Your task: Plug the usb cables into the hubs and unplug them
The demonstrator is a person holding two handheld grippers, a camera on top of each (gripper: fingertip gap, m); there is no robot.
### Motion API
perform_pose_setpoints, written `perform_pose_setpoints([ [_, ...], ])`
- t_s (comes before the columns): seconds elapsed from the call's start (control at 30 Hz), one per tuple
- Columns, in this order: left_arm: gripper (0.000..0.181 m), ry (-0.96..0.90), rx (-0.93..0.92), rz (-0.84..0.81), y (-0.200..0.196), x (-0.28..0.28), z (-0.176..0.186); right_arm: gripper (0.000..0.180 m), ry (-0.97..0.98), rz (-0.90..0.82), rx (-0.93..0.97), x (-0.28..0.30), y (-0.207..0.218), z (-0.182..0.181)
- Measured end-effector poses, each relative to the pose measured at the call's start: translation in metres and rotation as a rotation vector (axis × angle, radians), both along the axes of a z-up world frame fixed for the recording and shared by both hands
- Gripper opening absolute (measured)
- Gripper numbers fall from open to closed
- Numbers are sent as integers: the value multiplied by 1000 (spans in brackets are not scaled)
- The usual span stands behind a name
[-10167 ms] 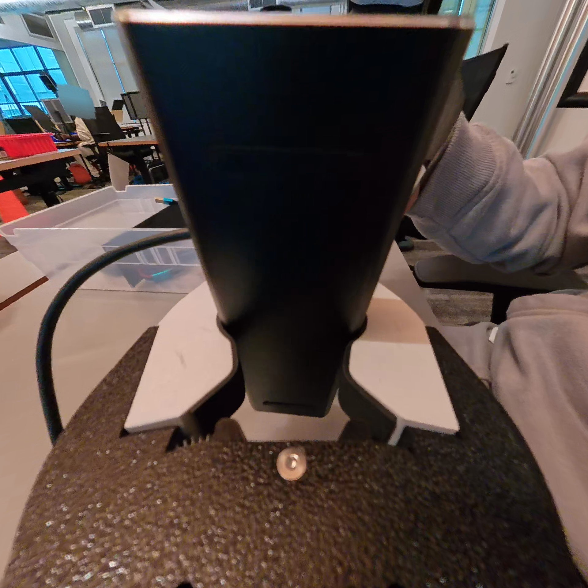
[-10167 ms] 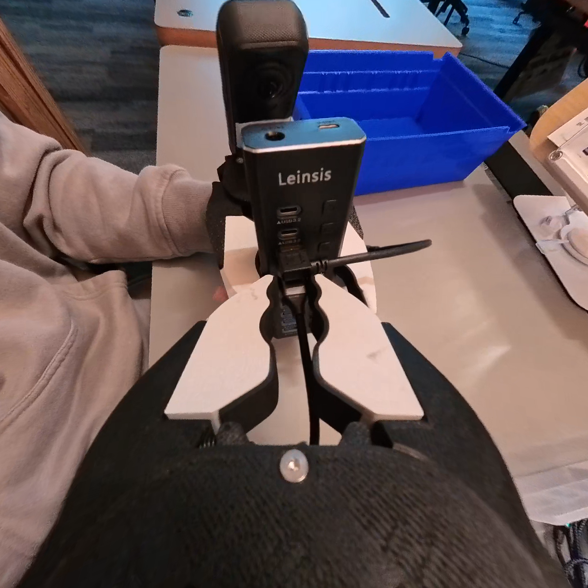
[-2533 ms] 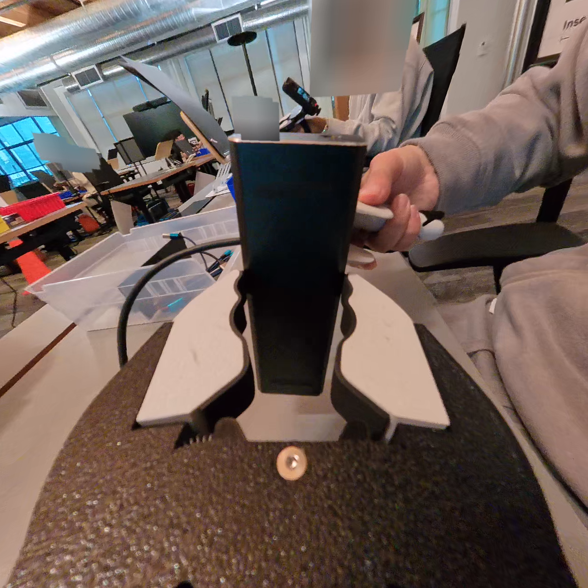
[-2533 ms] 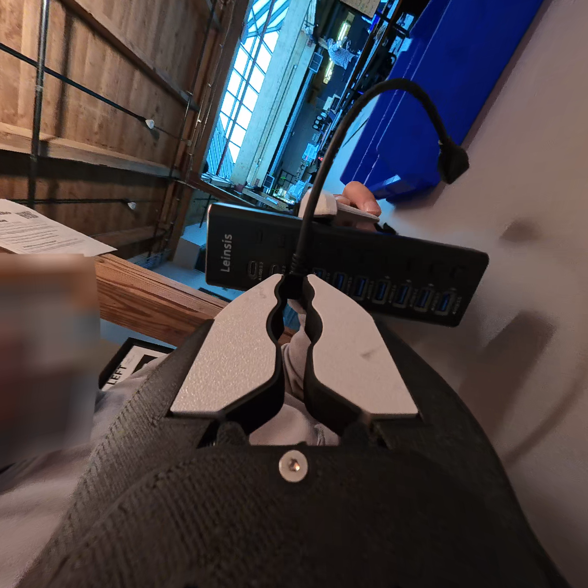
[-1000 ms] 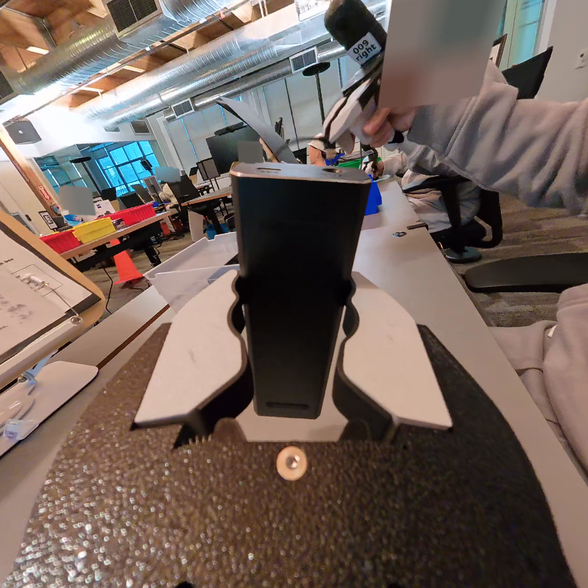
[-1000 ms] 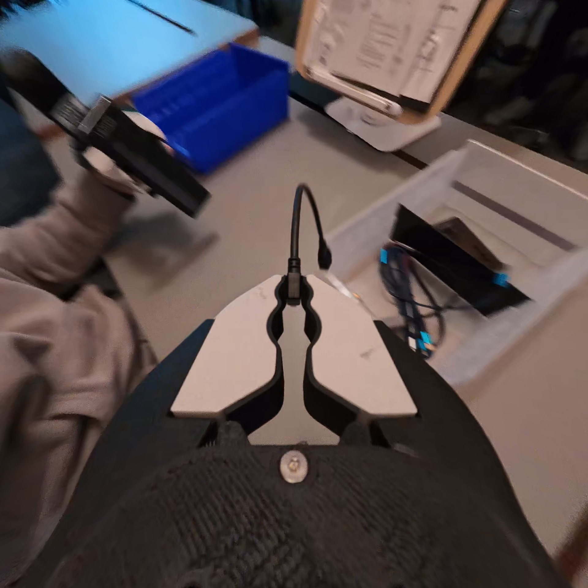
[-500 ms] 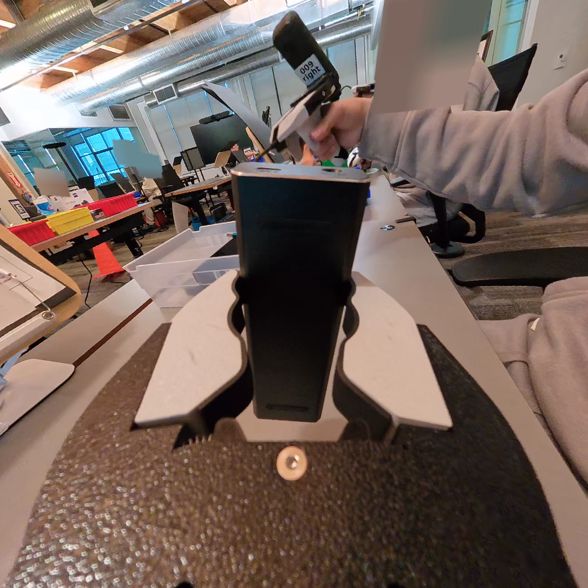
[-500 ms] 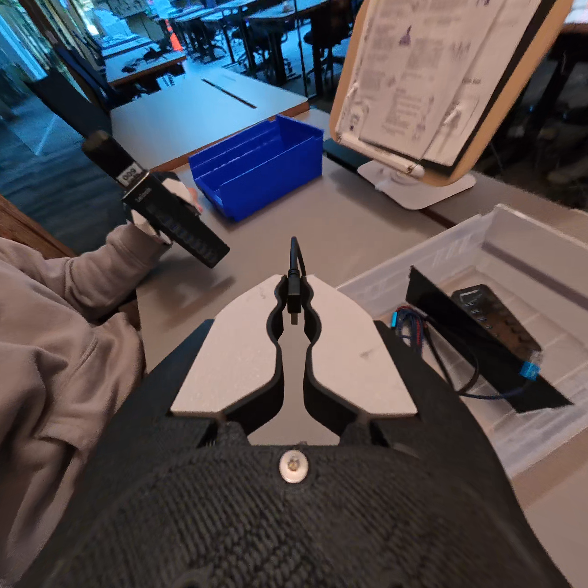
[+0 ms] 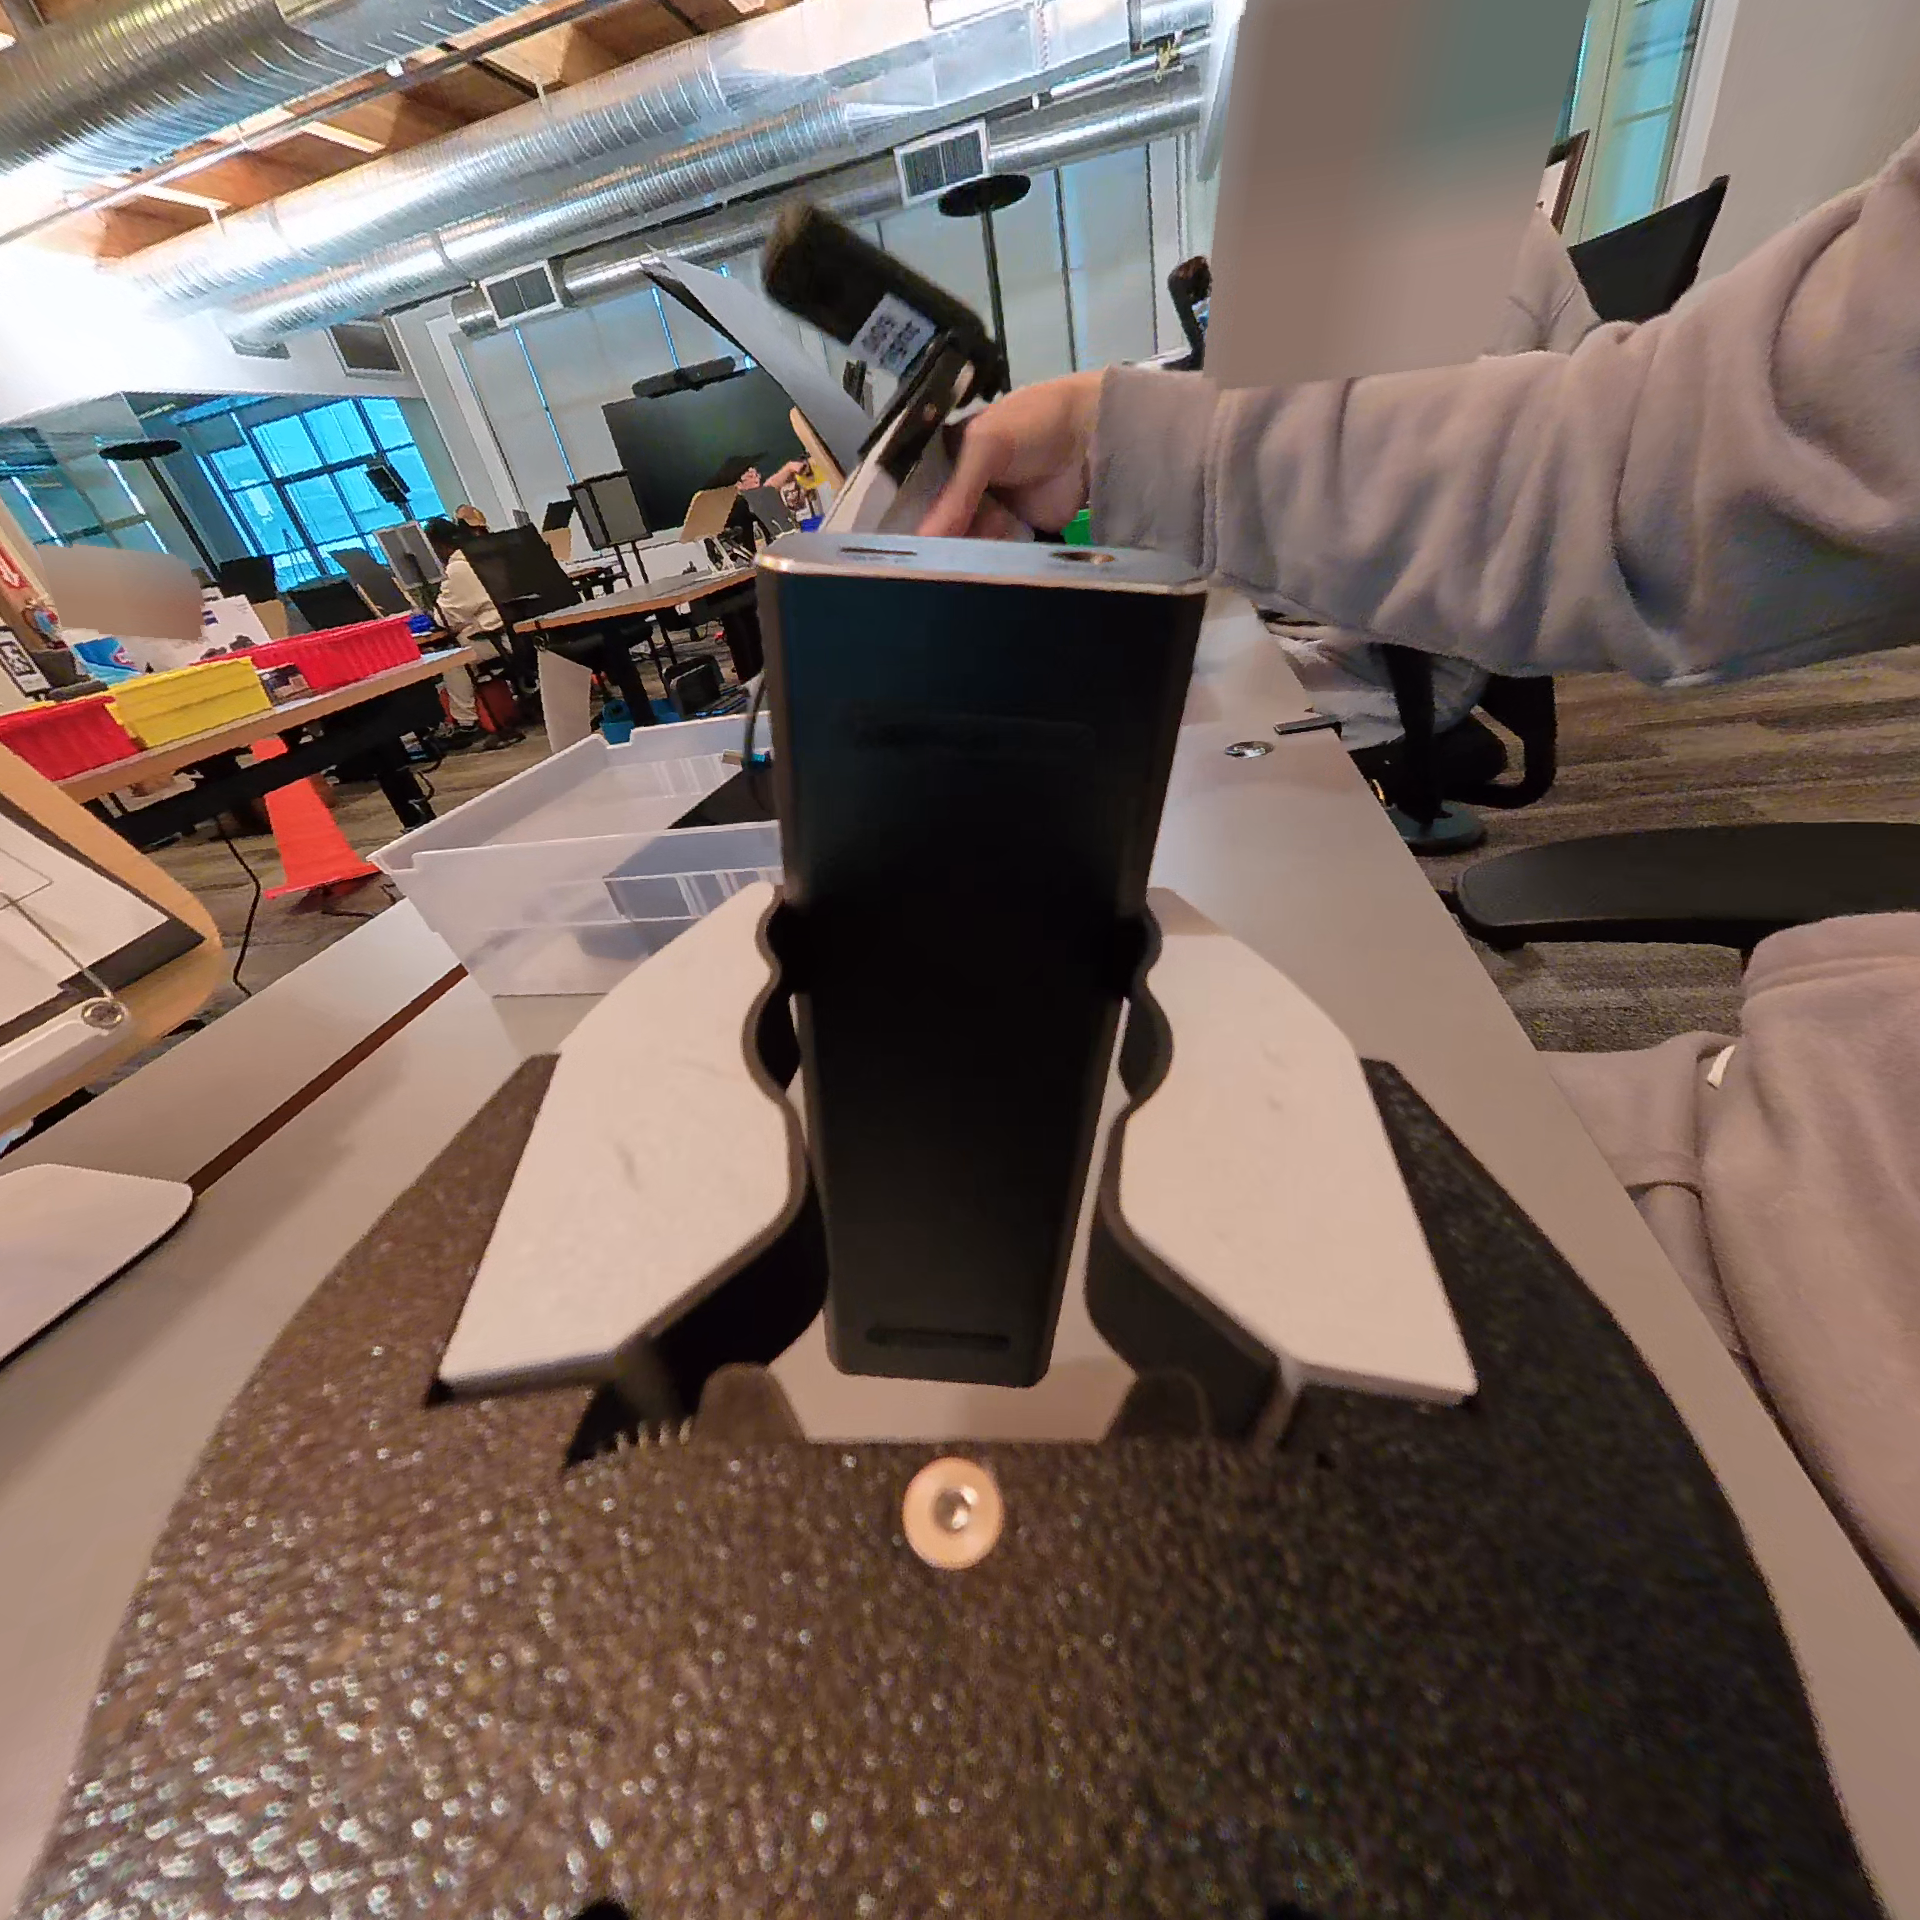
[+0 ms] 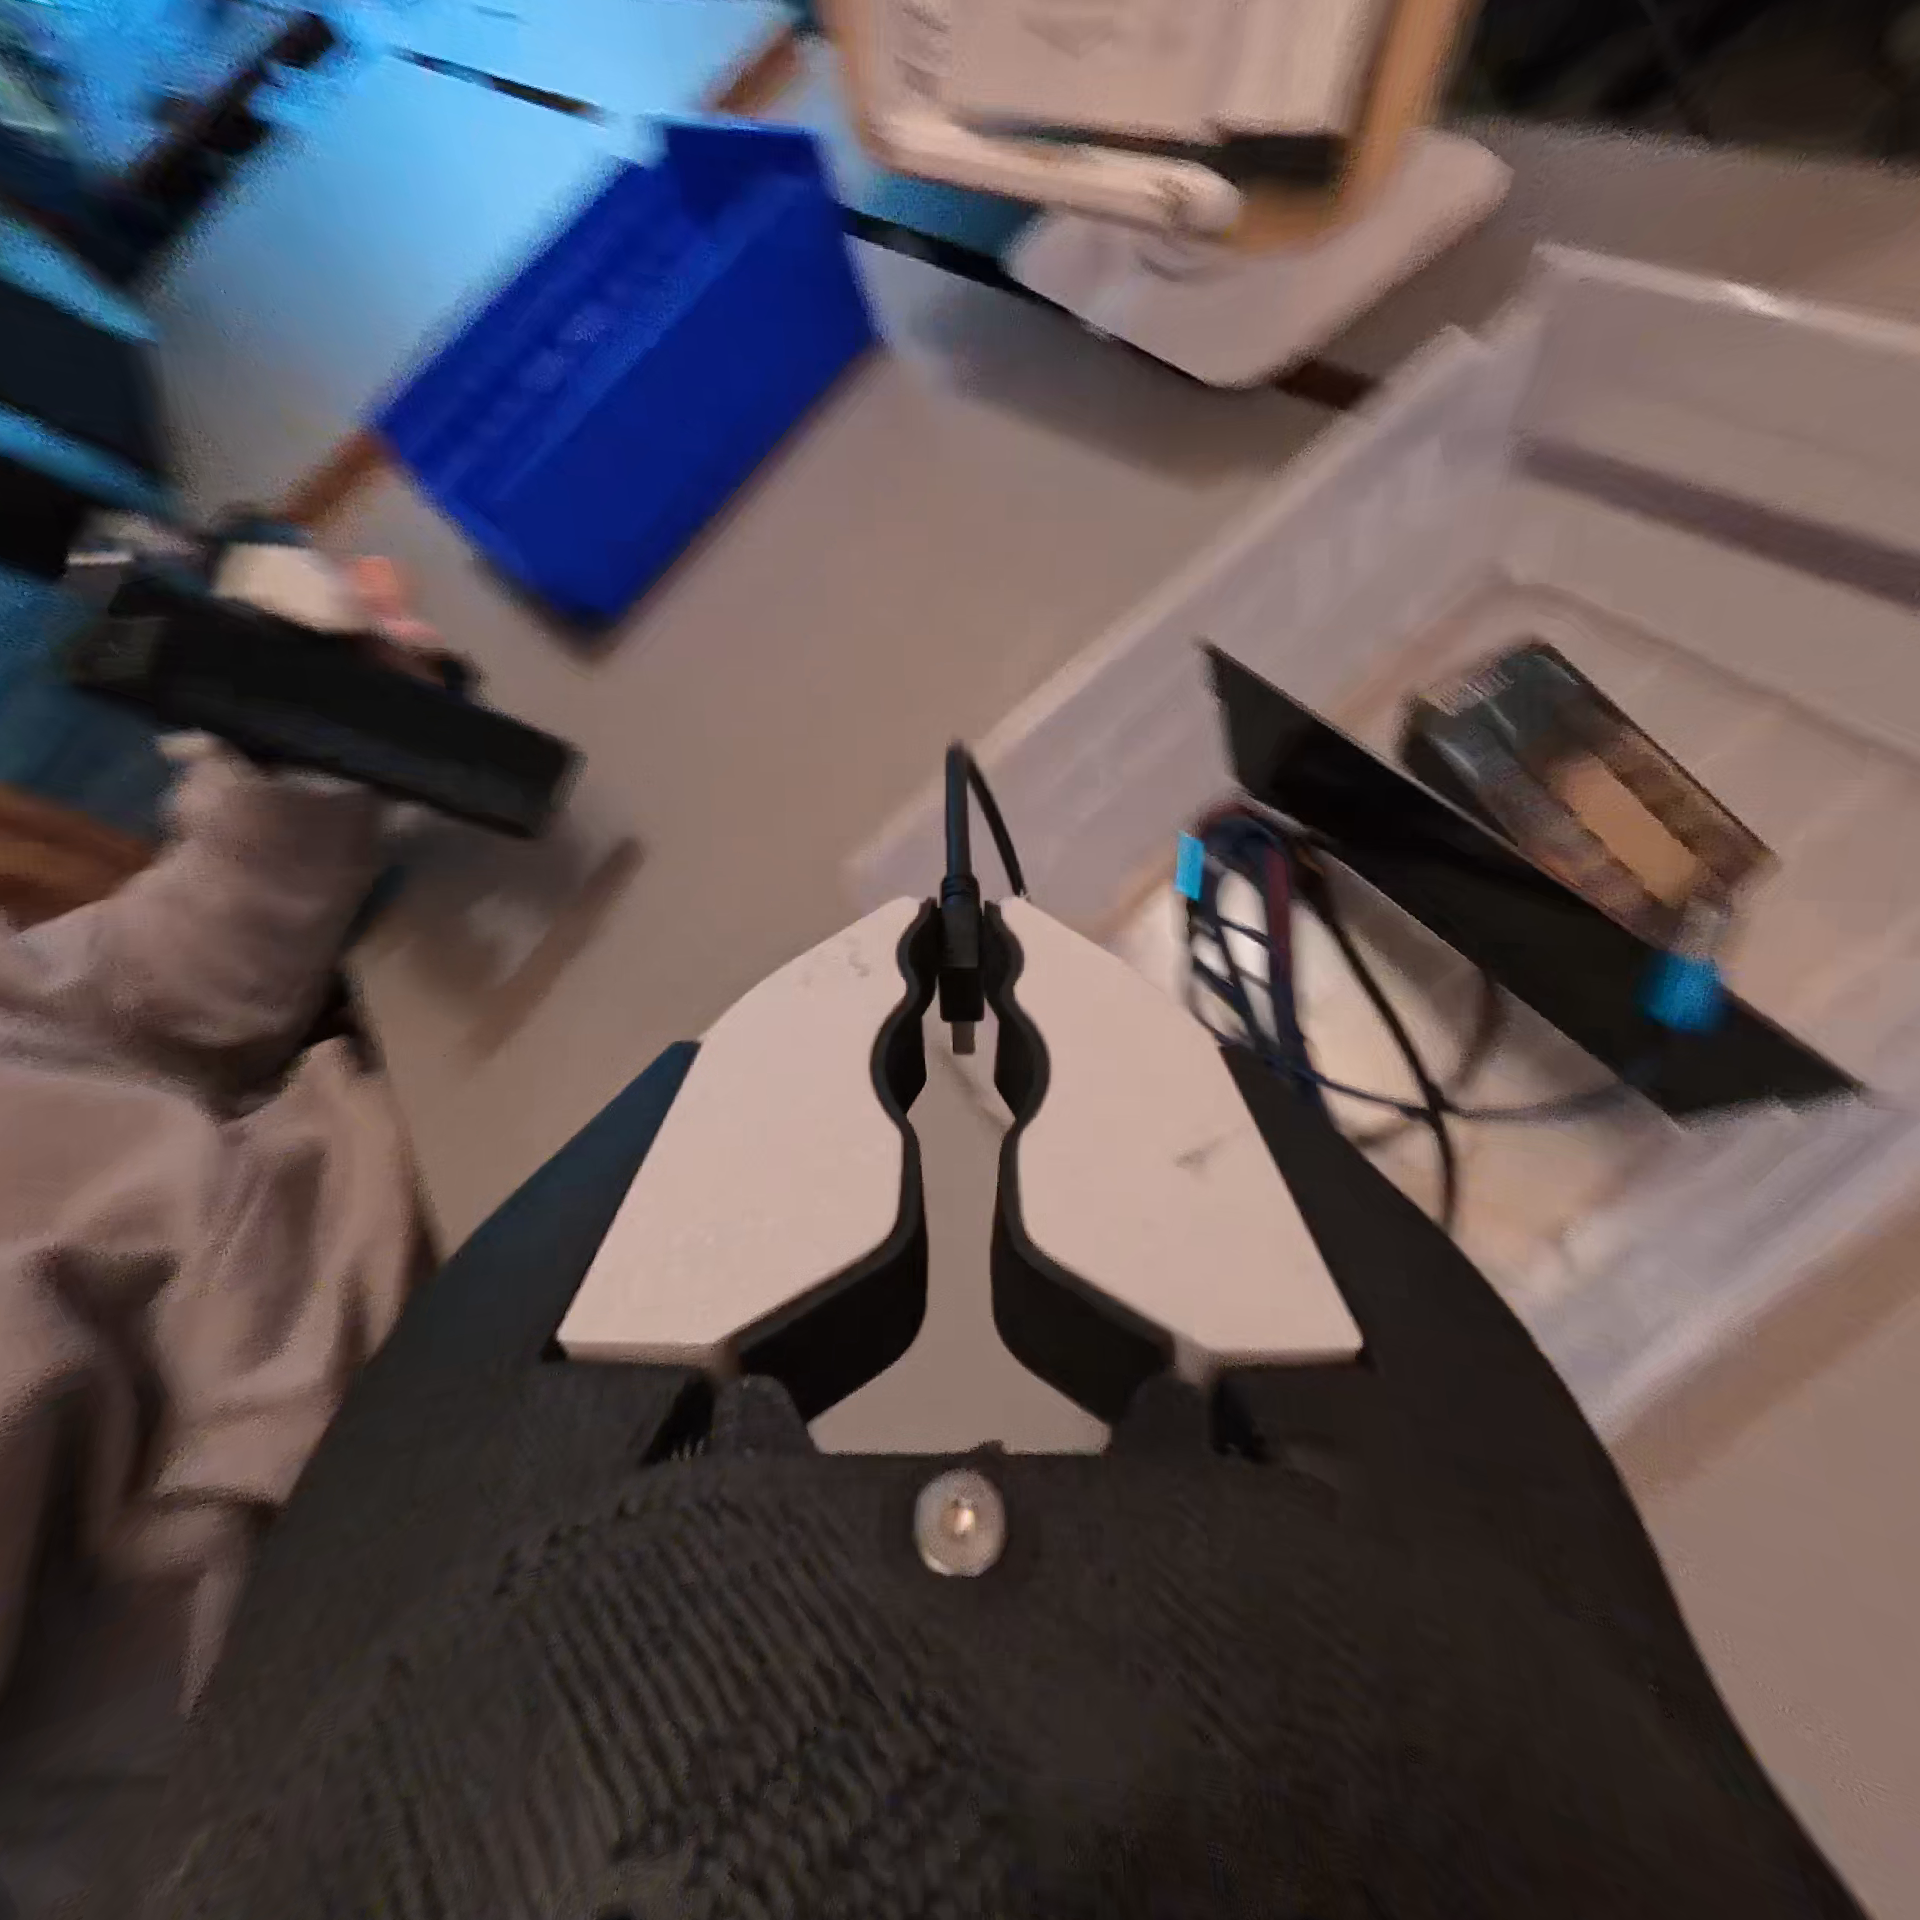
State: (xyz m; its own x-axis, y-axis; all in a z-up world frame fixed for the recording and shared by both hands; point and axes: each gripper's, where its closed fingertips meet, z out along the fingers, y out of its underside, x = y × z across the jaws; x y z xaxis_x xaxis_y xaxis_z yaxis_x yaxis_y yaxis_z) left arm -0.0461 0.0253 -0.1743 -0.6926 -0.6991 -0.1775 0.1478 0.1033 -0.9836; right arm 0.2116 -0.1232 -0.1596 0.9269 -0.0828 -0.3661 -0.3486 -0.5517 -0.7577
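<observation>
My left gripper [image 9: 954,935] is shut on a long black USB hub [image 9: 966,914] and holds it upright above the table, its plain back toward the camera. The same hub [image 10: 312,707] shows blurred at the left of the right wrist view. My right gripper [image 10: 958,914] is shut on the plug of a short black USB cable [image 10: 961,935], unplugged, its free end curling just beyond the fingertips. It hovers near the rim of a clear plastic bin [image 10: 1195,665]. In the left wrist view the right gripper [image 9: 894,468] shows behind the hub's top, above the bin [image 9: 582,862].
The clear bin holds another black hub [image 10: 1590,810], a black panel [image 10: 1507,935] and blue cables [image 10: 1257,935]. A blue bin [image 10: 623,416] stands at the far left. A clipboard stand [image 10: 1299,229] is behind. A person's grey sleeves flank the table [image 9: 1299,790].
My right gripper has swung down and toward the clear bin with the unplugged cable, the view now blurred. The left gripper still holds the hub upright, nearly unmoved.
</observation>
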Motion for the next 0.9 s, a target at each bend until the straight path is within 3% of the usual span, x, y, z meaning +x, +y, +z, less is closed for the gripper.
perform_pose_setpoints([
  [0.2,60,13,-1,-2,0,2,-3,8,-265,-228,-496,68,-31,-77],
  [0.3,60,16,-5,-7,-1,2,-5,29,-510,-206,-722,85,-47,-95],
  [0.4,60,16,-3,-5,-1,3,-5,52,-645,-236,-730,93,-43,-91],
  [0.47,60,15,-10,-3,0,3,-5,65,-653,-285,-642,86,-32,-78],
  [0.53,60,15,-21,-1,2,4,-5,74,-613,-230,-385,49,5,-55],
  [0.63,60,16,-43,-4,2,5,-4,84,-457,84,107,-73,71,-14],
  [0.7,60,18,-61,-21,0,5,-4,82,-414,239,308,-150,96,6],
  [0.8,60,16,-95,-59,-6,4,-4,74,-407,395,436,-234,123,13],
  [0.9,60,8,-81,-87,-13,1,-5,74,-445,485,440,-274,142,12],
])
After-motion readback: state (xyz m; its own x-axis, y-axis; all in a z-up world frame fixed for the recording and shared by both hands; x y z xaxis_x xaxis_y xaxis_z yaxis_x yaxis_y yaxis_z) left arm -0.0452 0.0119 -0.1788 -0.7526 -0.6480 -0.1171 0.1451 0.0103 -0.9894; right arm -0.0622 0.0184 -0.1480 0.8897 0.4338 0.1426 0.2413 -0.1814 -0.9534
